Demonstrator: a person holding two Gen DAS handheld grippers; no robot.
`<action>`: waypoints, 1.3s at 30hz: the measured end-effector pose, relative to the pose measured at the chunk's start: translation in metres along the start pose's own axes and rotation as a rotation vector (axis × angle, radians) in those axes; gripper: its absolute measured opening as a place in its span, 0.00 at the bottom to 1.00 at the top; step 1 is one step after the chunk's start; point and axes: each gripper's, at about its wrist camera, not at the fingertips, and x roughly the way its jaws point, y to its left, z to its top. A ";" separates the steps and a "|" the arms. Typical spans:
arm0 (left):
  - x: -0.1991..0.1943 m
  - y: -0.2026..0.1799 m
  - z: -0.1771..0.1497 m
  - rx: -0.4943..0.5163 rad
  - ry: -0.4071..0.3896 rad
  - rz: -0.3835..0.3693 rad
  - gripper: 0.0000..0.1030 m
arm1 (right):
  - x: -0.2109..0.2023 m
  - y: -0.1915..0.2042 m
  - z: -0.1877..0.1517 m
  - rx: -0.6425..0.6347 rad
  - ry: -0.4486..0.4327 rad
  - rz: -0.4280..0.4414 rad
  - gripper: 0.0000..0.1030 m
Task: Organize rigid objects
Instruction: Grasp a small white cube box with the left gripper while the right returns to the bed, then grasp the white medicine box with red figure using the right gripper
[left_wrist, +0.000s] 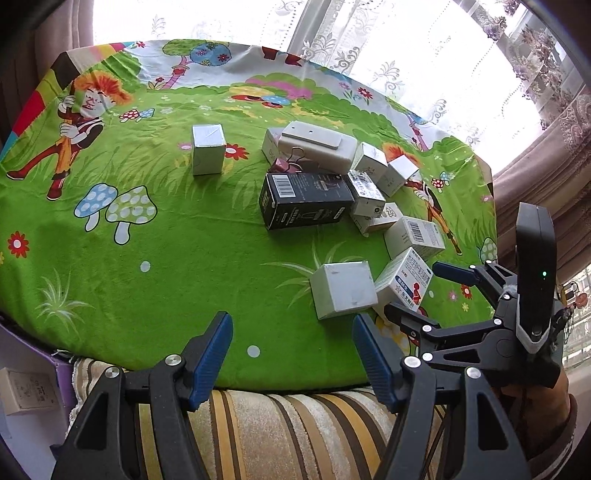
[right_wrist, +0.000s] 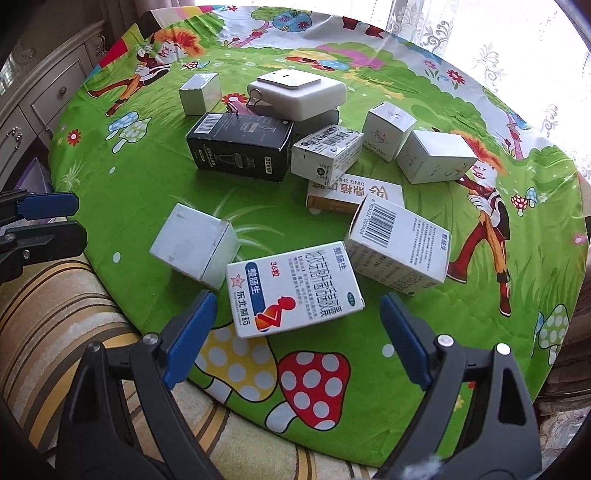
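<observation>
Both my left tongs and right tongs stand open, empty. Approach step: the right must straddle the medicine box on the tabletop.

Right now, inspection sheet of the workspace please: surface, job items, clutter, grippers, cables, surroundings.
Surface: cartoon-print green cloth, covering a round top.
Job's things: black carton; white medicine box nearest the right gripper; barcode box beside it; plain white cube; further small boxes behind.
Clutter: white adapter stacked on the pile; binder clip next to it.
Grippers: left gripper open, empty; right gripper open, empty, fingers short of the medicine box.
Cables: nothing seen.
Surroundings: striped cushion, lace curtains, cabinet.
</observation>
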 end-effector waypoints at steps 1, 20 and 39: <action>0.003 -0.003 0.001 0.005 0.006 0.001 0.66 | 0.002 -0.001 0.000 0.004 0.002 0.001 0.88; 0.058 -0.058 0.009 0.060 0.106 0.061 0.66 | 0.001 -0.040 -0.016 0.198 -0.020 0.100 0.59; 0.059 -0.027 0.014 -0.028 0.070 0.044 0.50 | -0.007 -0.045 -0.004 0.458 -0.029 0.092 0.77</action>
